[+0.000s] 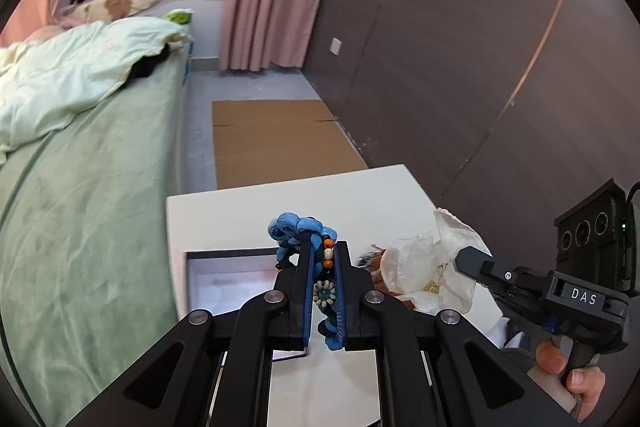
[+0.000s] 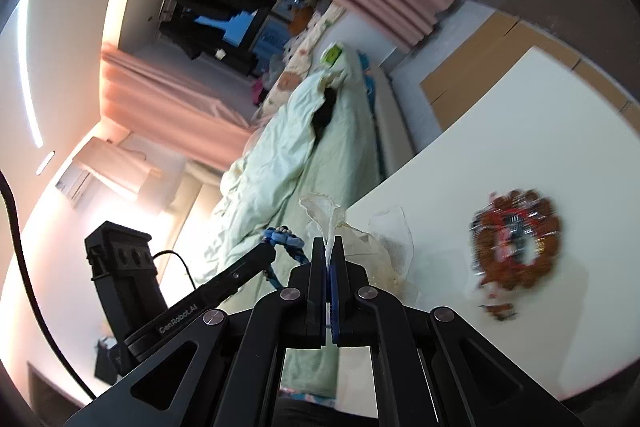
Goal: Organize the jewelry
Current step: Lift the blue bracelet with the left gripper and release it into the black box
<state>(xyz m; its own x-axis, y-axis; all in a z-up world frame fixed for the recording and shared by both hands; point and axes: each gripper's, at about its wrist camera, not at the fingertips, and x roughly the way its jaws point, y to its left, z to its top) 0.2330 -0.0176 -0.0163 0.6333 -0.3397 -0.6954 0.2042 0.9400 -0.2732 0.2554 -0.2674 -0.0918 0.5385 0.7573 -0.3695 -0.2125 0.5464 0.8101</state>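
Left gripper [image 1: 323, 267] is clamped on the blue beaded bracelet [image 1: 298, 227], held above the white table [image 1: 360, 195] just right of the open box [image 1: 228, 275], which looks empty. Right gripper [image 2: 332, 247] pinches a clear plastic bag [image 2: 320, 211]. A reddish bracelet [image 2: 516, 239], blurred, lies on the table unsorted. Early going.
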